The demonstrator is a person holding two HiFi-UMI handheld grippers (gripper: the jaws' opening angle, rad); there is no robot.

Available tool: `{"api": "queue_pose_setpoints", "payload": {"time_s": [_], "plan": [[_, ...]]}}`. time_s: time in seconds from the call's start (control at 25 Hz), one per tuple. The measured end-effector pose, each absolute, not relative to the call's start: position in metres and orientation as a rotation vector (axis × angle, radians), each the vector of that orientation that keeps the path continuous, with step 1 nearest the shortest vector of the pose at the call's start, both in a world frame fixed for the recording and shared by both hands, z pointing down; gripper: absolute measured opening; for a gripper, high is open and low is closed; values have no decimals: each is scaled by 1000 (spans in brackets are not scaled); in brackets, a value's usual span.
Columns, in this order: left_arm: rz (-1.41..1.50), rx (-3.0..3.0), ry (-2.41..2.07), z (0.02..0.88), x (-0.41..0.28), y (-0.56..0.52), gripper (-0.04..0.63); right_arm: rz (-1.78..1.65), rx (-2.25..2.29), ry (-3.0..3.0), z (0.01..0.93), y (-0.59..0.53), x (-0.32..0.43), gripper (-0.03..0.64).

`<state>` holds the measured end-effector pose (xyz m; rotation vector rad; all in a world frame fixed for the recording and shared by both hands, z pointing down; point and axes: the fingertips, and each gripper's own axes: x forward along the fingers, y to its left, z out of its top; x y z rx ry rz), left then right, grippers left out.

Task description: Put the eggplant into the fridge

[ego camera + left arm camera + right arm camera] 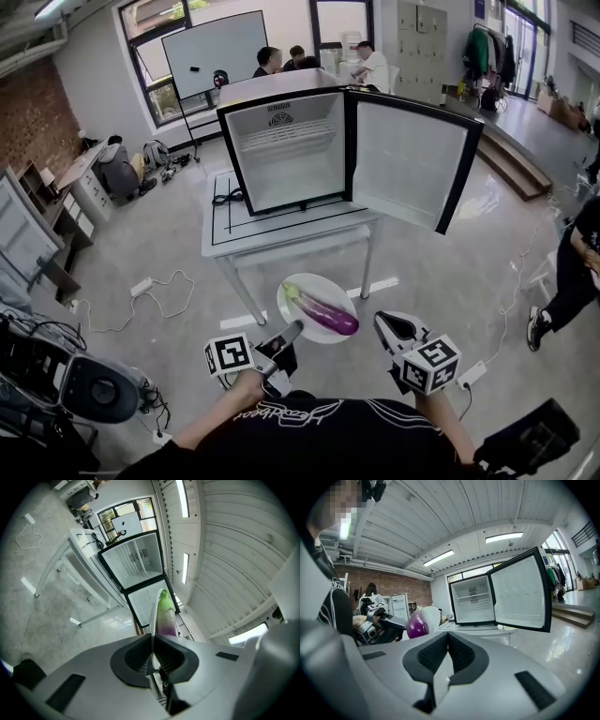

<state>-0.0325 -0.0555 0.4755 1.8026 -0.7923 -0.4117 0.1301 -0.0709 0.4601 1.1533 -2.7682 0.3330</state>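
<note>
A purple eggplant (323, 312) with a green stem lies on a white plate (302, 284) held in the air before the table. My left gripper (289, 333) is shut on the plate's near rim (153, 620); the eggplant (164, 616) shows just beyond its jaws. My right gripper (384, 325) hangs right of the plate, shut and holding nothing. In the right gripper view the eggplant (416, 624) and plate (431, 615) are to the left. The small fridge (291, 150) stands on the white table (220, 239), its door (408, 164) swung wide to the right and its inside bare.
A black cable (228, 197) lies on the table left of the fridge. Floor cables and a power strip (141, 286) lie at left, beside equipment (89, 389). A person (572, 272) sits at the right edge. People sit at the back near a whiteboard (216, 52).
</note>
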Motion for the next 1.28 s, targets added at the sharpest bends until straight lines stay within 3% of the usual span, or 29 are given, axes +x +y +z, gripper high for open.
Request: {"api": "queue_pose_setpoints", "payload": {"time_s": [0.92,1.28], "plan": [[-348,1817,-767,490,-24,-83,25,348,1217,-2761,475,-87,139,8],[-334,1792,-752,501,-17,-161,25,391,1235,-2725,486,-159,146,8]]}}
